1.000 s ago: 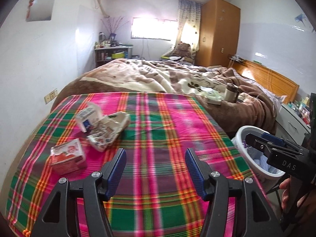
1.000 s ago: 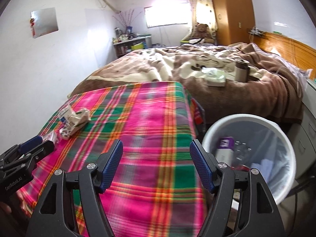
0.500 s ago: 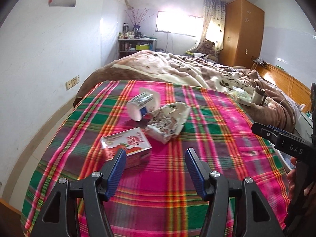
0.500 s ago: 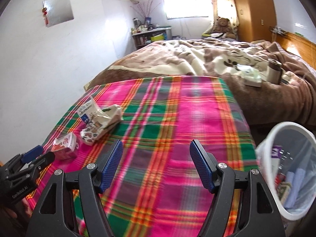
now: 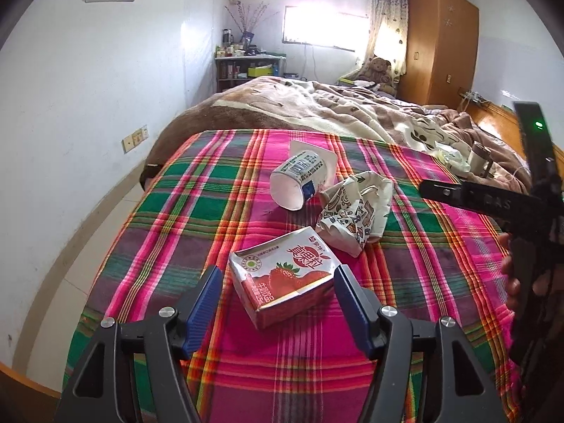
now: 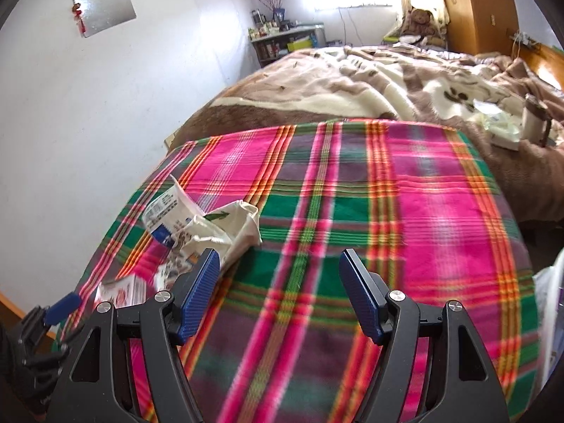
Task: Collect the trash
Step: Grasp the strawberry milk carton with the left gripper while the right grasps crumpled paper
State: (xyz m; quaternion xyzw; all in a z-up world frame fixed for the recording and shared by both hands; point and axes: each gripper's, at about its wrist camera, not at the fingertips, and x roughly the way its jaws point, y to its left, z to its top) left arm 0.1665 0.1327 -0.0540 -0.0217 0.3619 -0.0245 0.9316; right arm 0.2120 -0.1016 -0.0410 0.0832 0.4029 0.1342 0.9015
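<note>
Three pieces of trash lie on the plaid blanket (image 5: 218,211): a red strawberry milk carton (image 5: 285,278), a white tipped-over cup (image 5: 299,185) and a crumpled patterned paper bag (image 5: 356,211). My left gripper (image 5: 276,290) has its jaws opening, with the carton between the blue pads and a gap on both sides. My right gripper (image 6: 280,292) is open over bare blanket (image 6: 423,211), just right of the paper bag (image 6: 225,229), the cup (image 6: 169,211) and the carton (image 6: 123,290). The right gripper's body (image 5: 493,204) shows at the right edge of the left wrist view.
A bed with a brown and cream blanket (image 5: 335,109) lies beyond the plaid surface, carrying a mug (image 5: 479,155) and wrappers. A white wall (image 5: 88,123) runs along the left. The trash bin's rim (image 6: 550,303) peeks in at the right edge. A wardrobe (image 5: 440,46) stands far back.
Both grippers have swung left toward the trash. The carton has come between the left gripper's pads, which stand wider. The bin has slid almost out of the right wrist view.
</note>
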